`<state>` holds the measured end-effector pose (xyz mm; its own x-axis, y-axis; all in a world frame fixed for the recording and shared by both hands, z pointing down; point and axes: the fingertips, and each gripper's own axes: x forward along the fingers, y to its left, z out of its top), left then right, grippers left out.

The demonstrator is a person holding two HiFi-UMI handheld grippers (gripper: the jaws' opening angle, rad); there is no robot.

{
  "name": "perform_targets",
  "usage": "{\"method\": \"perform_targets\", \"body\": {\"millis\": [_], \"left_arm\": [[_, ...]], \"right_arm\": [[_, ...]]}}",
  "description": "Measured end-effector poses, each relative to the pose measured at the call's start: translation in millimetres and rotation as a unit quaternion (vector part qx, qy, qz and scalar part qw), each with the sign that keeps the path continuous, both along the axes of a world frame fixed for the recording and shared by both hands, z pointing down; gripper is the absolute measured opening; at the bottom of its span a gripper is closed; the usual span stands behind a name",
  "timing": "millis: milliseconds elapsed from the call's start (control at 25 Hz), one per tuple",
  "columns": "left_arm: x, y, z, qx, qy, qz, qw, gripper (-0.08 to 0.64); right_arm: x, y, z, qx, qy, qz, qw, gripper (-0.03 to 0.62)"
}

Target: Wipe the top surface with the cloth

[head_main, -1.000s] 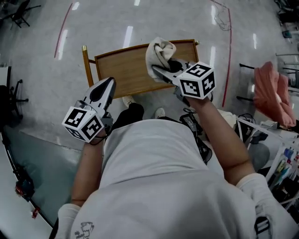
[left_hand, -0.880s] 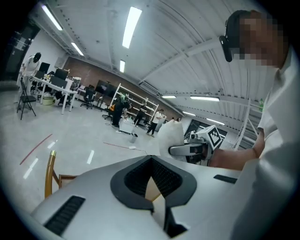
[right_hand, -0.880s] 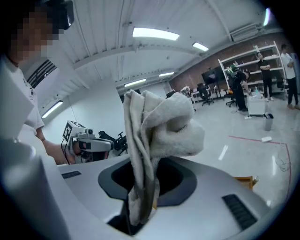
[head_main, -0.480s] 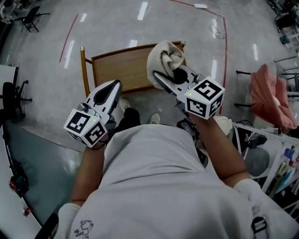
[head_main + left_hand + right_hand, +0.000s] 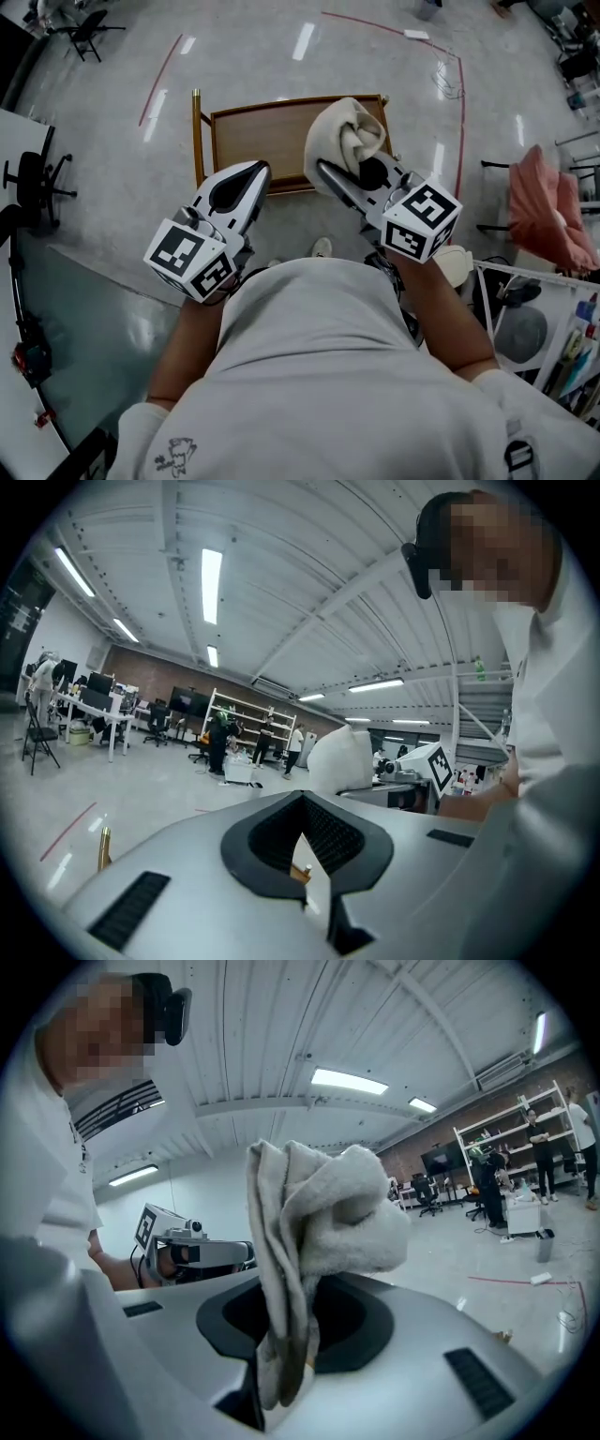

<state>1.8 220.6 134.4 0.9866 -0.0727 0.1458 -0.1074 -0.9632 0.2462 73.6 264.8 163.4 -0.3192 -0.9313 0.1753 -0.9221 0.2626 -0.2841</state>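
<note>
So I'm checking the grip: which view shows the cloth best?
The right gripper view: the cloth fills it close up, pinched in the jaws of the right gripper. The head view shows it bunched from above; the left gripper view catches only a pale lump.

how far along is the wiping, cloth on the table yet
Done: the cloth is clamped in the right claw. In hand: it is held in the air, off the wooden top; the left claw is shut, empty. Left: lowering it and wiping.
</note>
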Motion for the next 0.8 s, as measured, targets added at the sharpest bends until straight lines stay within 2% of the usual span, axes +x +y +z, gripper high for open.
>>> {"method": "perform_targets", "body": {"millis": [240, 480, 800], "left_arm": [[-49, 5, -14, 0.002, 0.015, 0.016, 0.9998, 0.006], [-98, 9, -18, 0.003, 0.014, 0.037, 0.9992, 0.007], [-134, 8, -20, -0.002, 0.028, 0.049, 0.9984, 0.006]], "right_arm": [[-59, 0, -15, 0.021, -0.01, 0.021, 1.0, 0.101], [-115, 0, -24, 0.041, 0.003, 0.028, 0.999, 0.1], [-151, -4, -34, 0.043, 0.017, 0.034, 0.998, 0.1]]}}
